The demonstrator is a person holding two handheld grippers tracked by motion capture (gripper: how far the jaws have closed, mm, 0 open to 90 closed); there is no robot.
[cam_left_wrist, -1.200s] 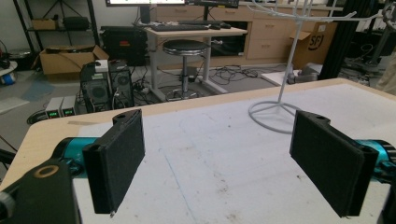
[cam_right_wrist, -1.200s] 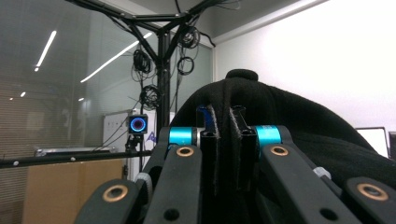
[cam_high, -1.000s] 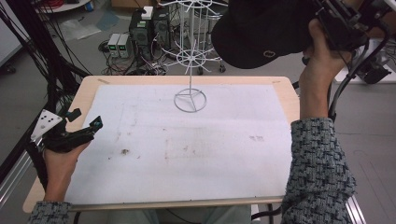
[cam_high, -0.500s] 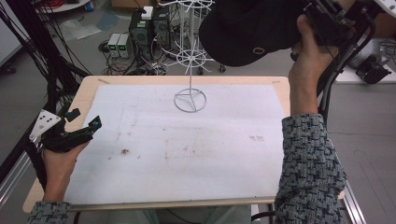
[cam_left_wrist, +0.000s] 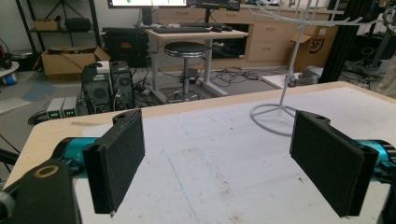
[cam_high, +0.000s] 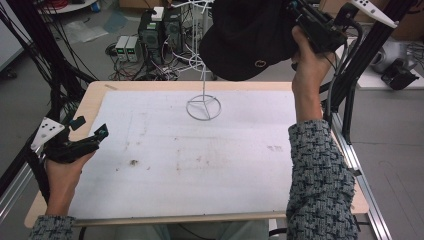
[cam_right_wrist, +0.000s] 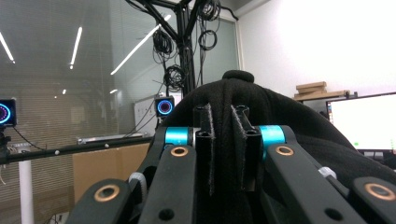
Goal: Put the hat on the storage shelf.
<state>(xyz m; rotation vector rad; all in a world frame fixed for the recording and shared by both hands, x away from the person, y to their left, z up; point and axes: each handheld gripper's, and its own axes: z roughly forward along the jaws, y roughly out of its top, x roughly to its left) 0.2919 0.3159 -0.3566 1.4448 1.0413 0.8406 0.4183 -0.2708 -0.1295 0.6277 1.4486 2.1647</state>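
A black cap (cam_high: 250, 37) with a small round emblem hangs in the air above the far side of the table. My right gripper (cam_high: 294, 21) is shut on its fabric; in the right gripper view the cloth (cam_right_wrist: 280, 112) is pinched between the two near-closed pads, and my right gripper (cam_right_wrist: 223, 121) has just eased its jaws slightly wider. The cap sits in front of the upper branches of a white wire stand (cam_high: 203, 107). My left gripper (cam_high: 90, 126) rests at the table's left edge, open with nothing between its pads (cam_left_wrist: 116, 163).
The wire stand's ring base (cam_left_wrist: 275, 116) stands at the far middle of the white mat (cam_high: 200, 160). Black frame posts (cam_high: 350, 90) rise at the right edge. Computers and cables lie on the floor beyond the table.
The right hand has carried the cap leftward and a little lower, over the top of the wire stand. The left hand and its gripper have stayed put.
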